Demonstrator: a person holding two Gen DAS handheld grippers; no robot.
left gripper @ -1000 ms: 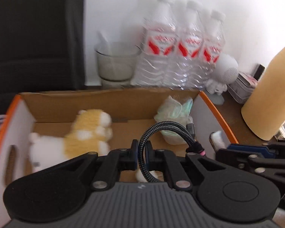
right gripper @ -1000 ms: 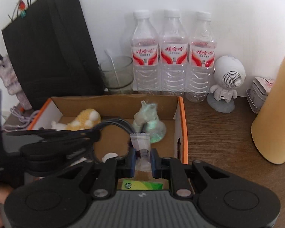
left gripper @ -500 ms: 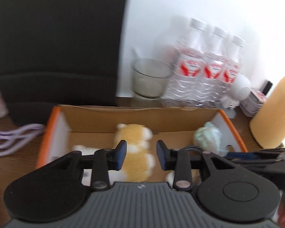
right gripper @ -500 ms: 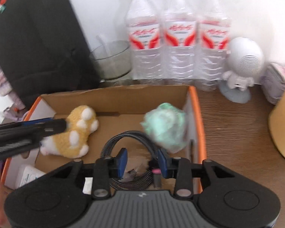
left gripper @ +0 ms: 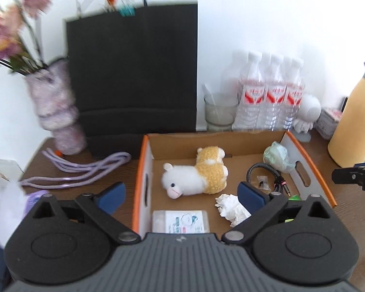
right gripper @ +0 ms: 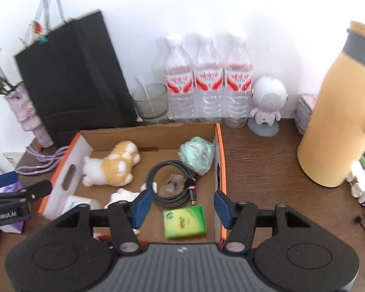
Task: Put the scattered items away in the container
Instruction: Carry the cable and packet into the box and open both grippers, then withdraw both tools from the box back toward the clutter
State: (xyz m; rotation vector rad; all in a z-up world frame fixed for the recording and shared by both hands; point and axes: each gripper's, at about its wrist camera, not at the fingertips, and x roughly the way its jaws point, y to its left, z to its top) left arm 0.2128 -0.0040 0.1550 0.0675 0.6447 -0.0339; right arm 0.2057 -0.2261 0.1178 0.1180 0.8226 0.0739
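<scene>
An orange-rimmed cardboard box (left gripper: 304,150) (right gripper: 220,143) sits on the brown desk. Inside it lie a plush alpaca (left gripper: 197,176) (right gripper: 112,165), a coiled black cable (right gripper: 172,186) (left gripper: 260,170), a green crumpled bag (right gripper: 197,154) (left gripper: 277,155), a small clear packet (right gripper: 172,185), crumpled white tissue (left gripper: 231,208), a tissue pack (left gripper: 181,221) and a green packet (right gripper: 183,221). My left gripper (left gripper: 182,194) is open and empty above the box's near left edge. My right gripper (right gripper: 181,205) is open and empty above the box's near right corner.
A black paper bag (left gripper: 133,73), a vase of flowers (left gripper: 56,112), a purple cord (left gripper: 85,168), a glass (right gripper: 149,102), three water bottles (right gripper: 209,82), a white robot speaker (right gripper: 267,102) and a tall yellow flask (right gripper: 338,121) surround the box.
Both grippers let go inside the box: the left released the cable, the right the small packet. Both opened wide and pulled back and up.
</scene>
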